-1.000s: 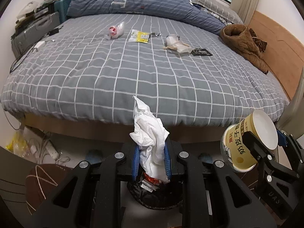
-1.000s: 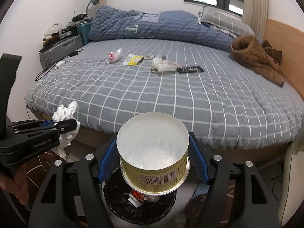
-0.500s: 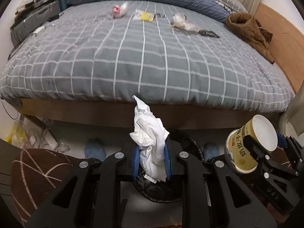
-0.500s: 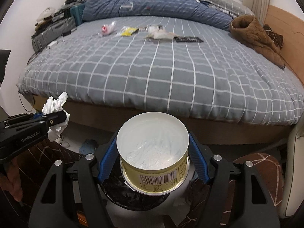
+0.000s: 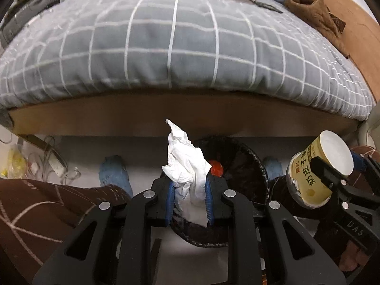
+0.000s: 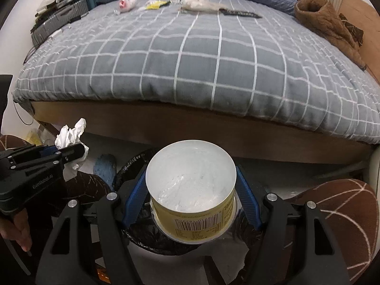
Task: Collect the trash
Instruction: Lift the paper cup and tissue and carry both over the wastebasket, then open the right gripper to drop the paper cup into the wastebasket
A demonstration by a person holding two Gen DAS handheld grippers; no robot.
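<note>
Trash over the black-lined round bin (image 6: 133, 235), both claws loaded.
We pinch light, limp crumpled white tissue (image 5: 187, 173) in the left gripper (image 5: 188, 201); right gripper (image 6: 191, 204) clamps the stiff yellow paper tub (image 6: 192, 204) across its walls.

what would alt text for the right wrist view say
The right gripper grips a yellow tub above a black-lined bin on the floor by a grey checked bed. At left, the left gripper pinches a tissue.
</note>
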